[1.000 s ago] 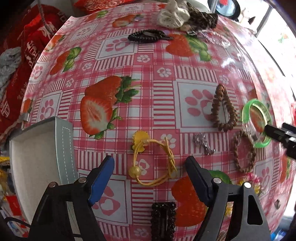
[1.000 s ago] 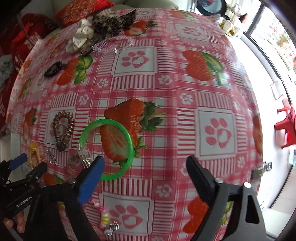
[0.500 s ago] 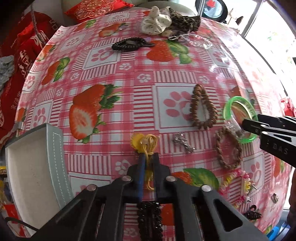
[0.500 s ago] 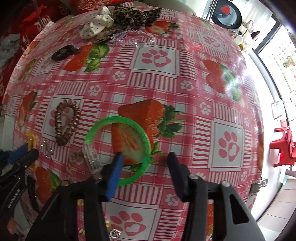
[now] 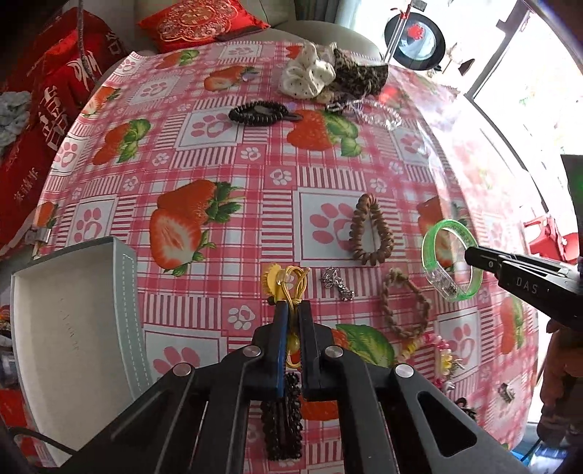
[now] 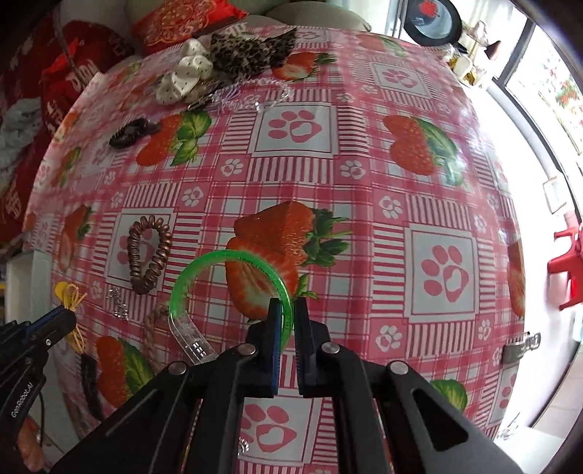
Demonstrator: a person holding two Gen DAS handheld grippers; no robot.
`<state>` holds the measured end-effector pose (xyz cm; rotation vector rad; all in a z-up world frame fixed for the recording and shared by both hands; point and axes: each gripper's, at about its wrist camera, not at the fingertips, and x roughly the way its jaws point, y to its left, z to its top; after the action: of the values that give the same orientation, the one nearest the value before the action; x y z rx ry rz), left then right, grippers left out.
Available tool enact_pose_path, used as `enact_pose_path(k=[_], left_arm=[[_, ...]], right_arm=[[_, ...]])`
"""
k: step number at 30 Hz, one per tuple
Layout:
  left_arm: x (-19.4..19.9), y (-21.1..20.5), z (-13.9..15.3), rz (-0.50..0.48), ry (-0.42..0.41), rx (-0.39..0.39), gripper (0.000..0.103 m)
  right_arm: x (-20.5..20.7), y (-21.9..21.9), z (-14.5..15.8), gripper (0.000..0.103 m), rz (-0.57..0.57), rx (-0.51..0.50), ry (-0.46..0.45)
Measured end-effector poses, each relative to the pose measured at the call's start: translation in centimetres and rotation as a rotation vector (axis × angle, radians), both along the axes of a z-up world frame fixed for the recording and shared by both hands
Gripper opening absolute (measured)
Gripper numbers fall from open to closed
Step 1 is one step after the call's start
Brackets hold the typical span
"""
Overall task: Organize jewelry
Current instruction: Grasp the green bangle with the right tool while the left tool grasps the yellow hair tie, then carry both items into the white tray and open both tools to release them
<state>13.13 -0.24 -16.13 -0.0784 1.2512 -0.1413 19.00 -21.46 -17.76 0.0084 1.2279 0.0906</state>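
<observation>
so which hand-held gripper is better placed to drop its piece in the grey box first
Left, probably. The left hand-held gripper is shut on the yellow cord bracelet right beside the open grey box. The right hand-held gripper, shut on the green bangle, sits across the table from it.

Each black claw (image 5: pixel 291 310) has blue-faced fingers (image 6: pixel 276 328), silver screws and white lettering on its side

Home living room. Counter (image 5: pixel 255 175) under pink strawberry and paw-print oilcloth; behind its far edge a sofa with a red embroidered cushion (image 5: pixel 200 25), red fabric bags (image 5: pixel 47 109) left of it, big bright windows (image 6: pixel 546 91) right, red plastic stool (image 6: pixel 568 262) beyond.
</observation>
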Motion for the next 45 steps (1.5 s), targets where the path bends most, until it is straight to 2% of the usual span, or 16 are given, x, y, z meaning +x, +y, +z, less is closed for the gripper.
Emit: enact_pose_path(k=[9,15,20,27,32,39,45], left_arm=[[-2.1,2.1,3.5,0.031,-0.061,-0.044,0.012],[-3.9,5.5,5.0,0.082,-0.092,-0.039,0.012],[-5.7,9.5,5.3,0.136,-0.103,0.003,0.012],[-7.6,16.3,3.8,0.268,-0.079,0.059,0.012],[-7.8,20.3,2.1,0.330,-0.063,0.084,0.012],[-6.4,22.8,-0.6,0.351,-0.043,0.104,0.012],[-4.9,23.6,-2.2,0.336,-0.036,0.123,0.012]], right_arm=[[-3.3,0.4,2.7,0.007,0.013,0.047,-0.021],[-4.4,3.9,4.0,0.007,0.054,0.096,-0.018],[-5.2,8.5,4.9,0.007,0.132,0.110,-0.029],[-5.5,17.1,5.3,0.007,0.275,0.137,-0.025],[-5.6,23.2,4.4,0.007,0.368,0.137,-0.013],[-5.0,29.5,2.4,0.007,0.446,0.114,0.005],[-4.2,32.0,0.2,0.007,0.470,0.069,0.027]])
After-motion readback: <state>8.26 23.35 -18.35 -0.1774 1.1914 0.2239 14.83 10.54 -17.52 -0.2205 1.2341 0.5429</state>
